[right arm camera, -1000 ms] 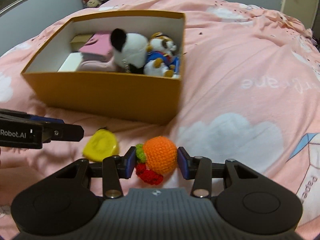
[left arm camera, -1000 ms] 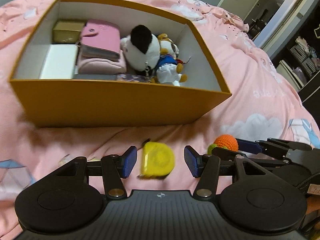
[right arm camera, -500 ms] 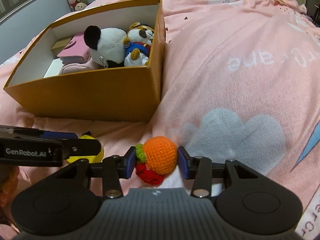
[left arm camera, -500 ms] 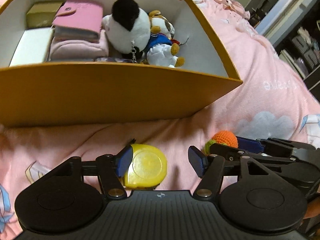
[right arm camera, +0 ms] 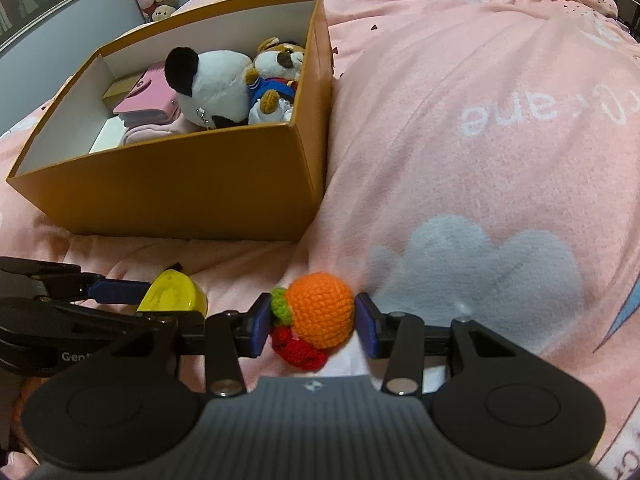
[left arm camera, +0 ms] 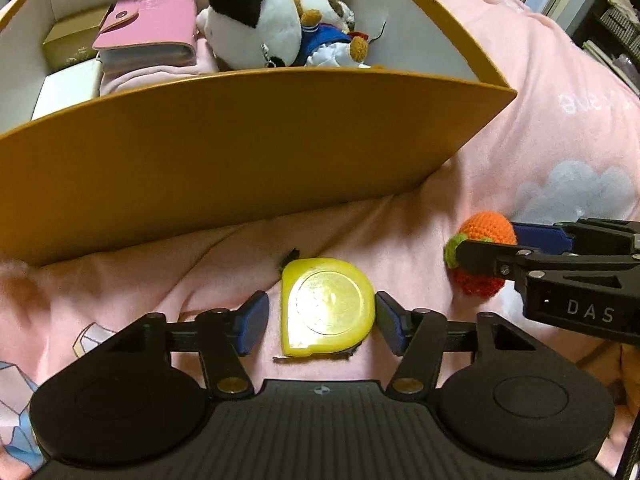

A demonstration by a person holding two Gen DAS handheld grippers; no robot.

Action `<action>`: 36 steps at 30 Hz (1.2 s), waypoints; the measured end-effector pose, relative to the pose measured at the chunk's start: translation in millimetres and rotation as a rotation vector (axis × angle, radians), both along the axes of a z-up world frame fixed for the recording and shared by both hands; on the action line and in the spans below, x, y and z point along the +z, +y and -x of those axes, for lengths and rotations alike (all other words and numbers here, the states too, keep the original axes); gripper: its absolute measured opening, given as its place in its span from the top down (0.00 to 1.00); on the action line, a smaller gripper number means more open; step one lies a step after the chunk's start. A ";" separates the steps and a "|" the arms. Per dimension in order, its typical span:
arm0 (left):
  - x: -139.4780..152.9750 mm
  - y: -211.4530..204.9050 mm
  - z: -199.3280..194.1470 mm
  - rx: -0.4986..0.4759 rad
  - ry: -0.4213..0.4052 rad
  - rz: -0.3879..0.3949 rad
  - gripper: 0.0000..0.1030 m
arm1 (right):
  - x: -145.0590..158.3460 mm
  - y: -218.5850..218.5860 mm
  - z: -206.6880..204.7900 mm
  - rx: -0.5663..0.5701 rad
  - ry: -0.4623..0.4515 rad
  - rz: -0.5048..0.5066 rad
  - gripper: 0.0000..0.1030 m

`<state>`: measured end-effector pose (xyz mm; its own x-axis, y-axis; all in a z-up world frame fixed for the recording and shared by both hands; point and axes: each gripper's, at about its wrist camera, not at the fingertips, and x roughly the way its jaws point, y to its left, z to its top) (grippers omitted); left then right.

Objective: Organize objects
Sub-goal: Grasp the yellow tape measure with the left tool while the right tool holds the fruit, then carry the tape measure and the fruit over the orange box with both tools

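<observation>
A yellow tape measure lies flat on the pink bedspread, between the jaws of my left gripper. Those jaws are closing; the right pad is almost on the case and a narrow gap shows at the left pad. My right gripper is shut on an orange crochet toy with a green leaf and a red part, low over the bed. In the left wrist view this toy and the right gripper sit just right of the tape measure. The left gripper's fingers reach over the tape measure in the right wrist view.
An open orange cardboard box stands just beyond both grippers. It holds a panda plush, a dog plush, a pink wallet and small boxes. The pink bedspread stretches away to the right of the box.
My left gripper has sunk and come forward, so the tape measure now lies squarely between its jaws. The right gripper has kept the crochet toy and shifted slightly toward the box.
</observation>
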<state>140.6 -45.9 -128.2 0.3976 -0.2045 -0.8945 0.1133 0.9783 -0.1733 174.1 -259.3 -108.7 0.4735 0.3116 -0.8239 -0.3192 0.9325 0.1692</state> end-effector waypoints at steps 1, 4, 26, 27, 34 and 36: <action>0.0 0.3 0.8 -0.003 -0.002 0.003 0.41 | -0.1 0.2 -0.1 0.001 0.000 0.002 0.55; 1.5 2.3 4.4 -0.007 -0.016 0.011 0.44 | 0.3 0.7 0.3 0.001 -0.001 0.007 0.55; 108.6 20.5 40.4 0.039 -0.341 0.143 0.44 | 98.7 13.0 33.1 0.145 -0.255 -0.044 0.55; 116.2 21.1 38.8 0.040 -0.362 0.151 0.44 | 104.9 13.3 33.2 0.152 -0.273 -0.046 0.55; 149.2 21.1 15.0 0.041 -0.480 0.149 0.44 | 136.1 30.1 10.6 0.221 -0.394 -0.005 0.55; 149.3 22.3 1.6 0.053 -0.484 0.147 0.44 | 135.3 37.9 -2.6 0.239 -0.396 0.021 0.55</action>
